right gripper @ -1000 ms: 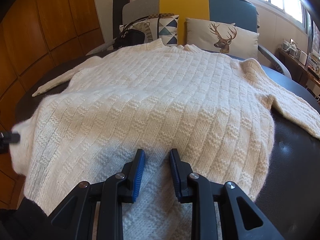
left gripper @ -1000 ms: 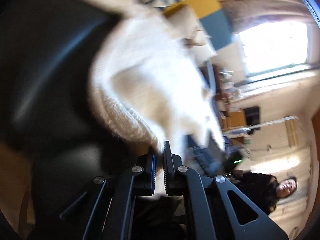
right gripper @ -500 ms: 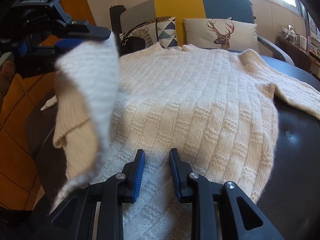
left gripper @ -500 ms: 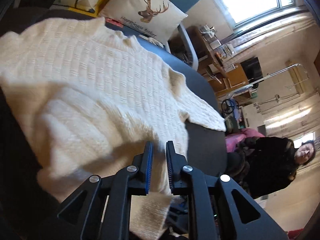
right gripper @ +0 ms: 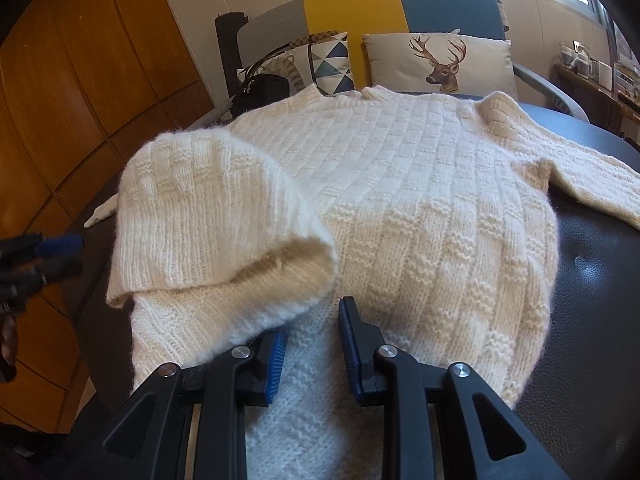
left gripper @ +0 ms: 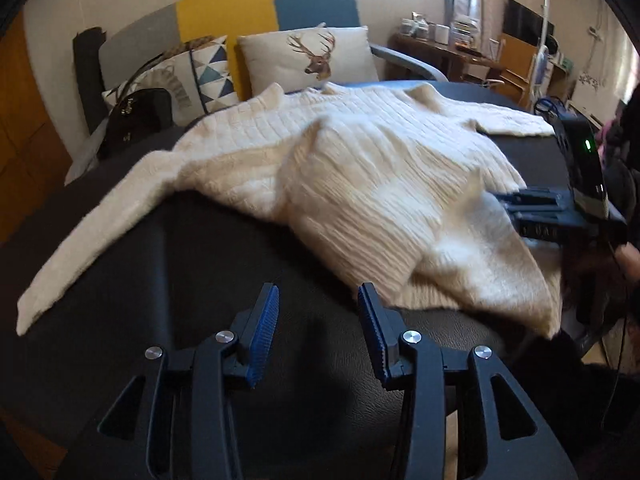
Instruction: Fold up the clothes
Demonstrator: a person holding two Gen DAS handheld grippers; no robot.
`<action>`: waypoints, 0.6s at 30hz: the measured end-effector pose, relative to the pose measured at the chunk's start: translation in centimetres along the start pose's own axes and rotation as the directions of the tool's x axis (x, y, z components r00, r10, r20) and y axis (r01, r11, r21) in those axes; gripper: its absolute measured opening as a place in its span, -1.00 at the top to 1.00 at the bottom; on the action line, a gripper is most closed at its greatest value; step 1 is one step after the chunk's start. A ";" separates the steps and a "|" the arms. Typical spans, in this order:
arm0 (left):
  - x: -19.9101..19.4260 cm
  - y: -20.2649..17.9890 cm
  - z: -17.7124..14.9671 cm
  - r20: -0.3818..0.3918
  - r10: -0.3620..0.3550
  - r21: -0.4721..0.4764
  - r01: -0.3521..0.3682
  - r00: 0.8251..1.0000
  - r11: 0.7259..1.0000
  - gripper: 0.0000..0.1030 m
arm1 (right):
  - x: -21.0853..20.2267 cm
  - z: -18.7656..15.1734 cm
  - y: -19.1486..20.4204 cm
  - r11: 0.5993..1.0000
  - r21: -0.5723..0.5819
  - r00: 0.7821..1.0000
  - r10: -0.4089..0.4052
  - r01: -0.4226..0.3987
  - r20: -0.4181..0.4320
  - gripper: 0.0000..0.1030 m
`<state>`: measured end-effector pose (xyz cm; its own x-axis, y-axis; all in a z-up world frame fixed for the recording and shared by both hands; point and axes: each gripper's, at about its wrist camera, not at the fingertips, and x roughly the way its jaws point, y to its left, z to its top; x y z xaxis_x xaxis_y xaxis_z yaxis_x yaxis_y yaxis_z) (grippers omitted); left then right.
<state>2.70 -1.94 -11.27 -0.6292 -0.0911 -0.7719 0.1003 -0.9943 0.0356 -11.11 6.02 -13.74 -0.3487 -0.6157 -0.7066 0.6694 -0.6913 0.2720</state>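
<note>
The cream knit sweater (right gripper: 420,208) lies flat on the dark table (right gripper: 592,264), its hem corner now flopped inward at left of centre in the right wrist view, a fold just laid down a moment after it hung lifted. The left gripper (left gripper: 318,316) has just been opening; its jaws stand apart, empty, over bare table. The right gripper (right gripper: 314,344) hovers part-open at the hem, which lies between its pads ungripped. First side fold looks done.

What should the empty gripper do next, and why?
Probably the left gripper, jaws just opened and empty, should reach for the sleeve lying out flat on the table. The sweater has one side already folded over, and that sleeve is not folded in.
</note>
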 end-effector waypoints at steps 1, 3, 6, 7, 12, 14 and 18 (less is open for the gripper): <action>0.3 -0.2 -0.2 0.004 -0.006 -0.002 0.006 1.000 1.000 0.14 | 0.0 0.0 0.0 1.000 0.001 1.000 -0.001 0.001 0.000 0.53; 0.6 -0.6 -0.2 0.026 0.002 0.003 -0.002 1.000 1.000 0.14 | 0.0 0.0 0.0 1.000 0.002 1.000 -0.002 0.002 0.001 0.53; 0.6 -1.5 -0.3 0.044 -0.004 0.043 0.002 0.999 0.999 0.11 | 0.0 0.0 -0.1 1.000 0.005 1.000 0.000 0.000 0.000 0.53; 0.5 -1.9 -0.3 0.052 -0.007 0.061 0.004 0.999 0.998 0.11 | 0.0 0.1 -0.1 1.000 0.006 1.000 0.002 -0.002 -0.001 0.53; 0.6 -3.9 -0.9 0.077 0.009 0.178 -0.022 0.997 0.984 0.02 | 0.0 0.1 -0.3 1.000 0.017 1.000 0.013 -0.013 0.002 0.53; 1.2 -4.6 -0.9 0.078 0.033 0.216 -0.049 0.996 0.975 0.02 | 0.0 0.0 -0.4 1.000 0.021 1.000 0.018 -0.018 0.003 0.53; 3.0 -6.0 -0.4 0.109 0.136 0.294 -0.163 0.985 0.942 0.02 | -0.1 0.0 -0.5 0.999 0.032 1.000 0.028 -0.028 0.004 0.53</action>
<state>0.52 3.78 -14.00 -0.6896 -0.2310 -0.6864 -0.0295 -0.9380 0.3453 -11.47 6.45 -13.81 -0.3329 -0.6362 -0.6960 0.6576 -0.6856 0.3122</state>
